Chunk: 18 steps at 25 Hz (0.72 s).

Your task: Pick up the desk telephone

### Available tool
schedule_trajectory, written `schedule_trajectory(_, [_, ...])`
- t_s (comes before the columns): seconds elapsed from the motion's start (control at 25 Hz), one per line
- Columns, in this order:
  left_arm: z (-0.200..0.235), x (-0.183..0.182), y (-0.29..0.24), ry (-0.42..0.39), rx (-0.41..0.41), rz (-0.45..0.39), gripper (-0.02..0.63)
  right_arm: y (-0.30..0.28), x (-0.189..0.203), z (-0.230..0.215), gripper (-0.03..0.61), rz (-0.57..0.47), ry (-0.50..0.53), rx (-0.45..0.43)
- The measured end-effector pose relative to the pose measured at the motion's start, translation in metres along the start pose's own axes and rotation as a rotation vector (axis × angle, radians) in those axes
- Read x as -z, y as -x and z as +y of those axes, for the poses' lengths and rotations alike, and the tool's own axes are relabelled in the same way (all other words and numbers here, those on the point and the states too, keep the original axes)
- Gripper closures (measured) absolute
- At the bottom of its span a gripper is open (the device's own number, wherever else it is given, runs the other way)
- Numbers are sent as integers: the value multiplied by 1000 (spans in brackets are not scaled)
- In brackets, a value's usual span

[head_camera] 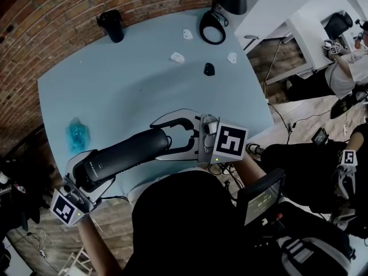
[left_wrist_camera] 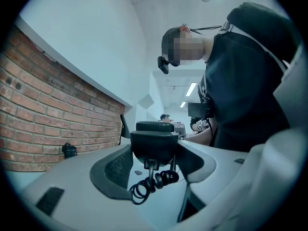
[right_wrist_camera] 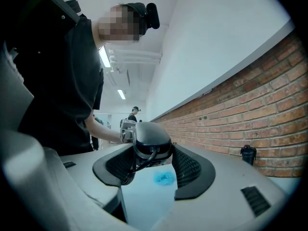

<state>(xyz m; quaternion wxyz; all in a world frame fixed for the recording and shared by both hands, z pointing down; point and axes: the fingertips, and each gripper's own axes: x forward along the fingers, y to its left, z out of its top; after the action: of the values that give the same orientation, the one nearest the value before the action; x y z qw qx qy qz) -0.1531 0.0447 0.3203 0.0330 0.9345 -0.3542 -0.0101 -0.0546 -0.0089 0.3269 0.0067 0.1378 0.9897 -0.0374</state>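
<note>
Left tool and right tool each clamp an end of the desk telephone; it seems lifted off the counter; pickup looks done.

Office/lab-type workspace, indoors. Exposed brick wall, round pale-blue table w/ desk lamp, white desks alongside, wood floor, strip lights on white ceiling. Another person works at a nearby desk.
</note>
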Motion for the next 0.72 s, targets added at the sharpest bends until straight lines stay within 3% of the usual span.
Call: schedule_trajectory(0.72, [0, 2, 2, 30, 17, -4, 314, -1, -3, 2, 334, 10, -24, -10])
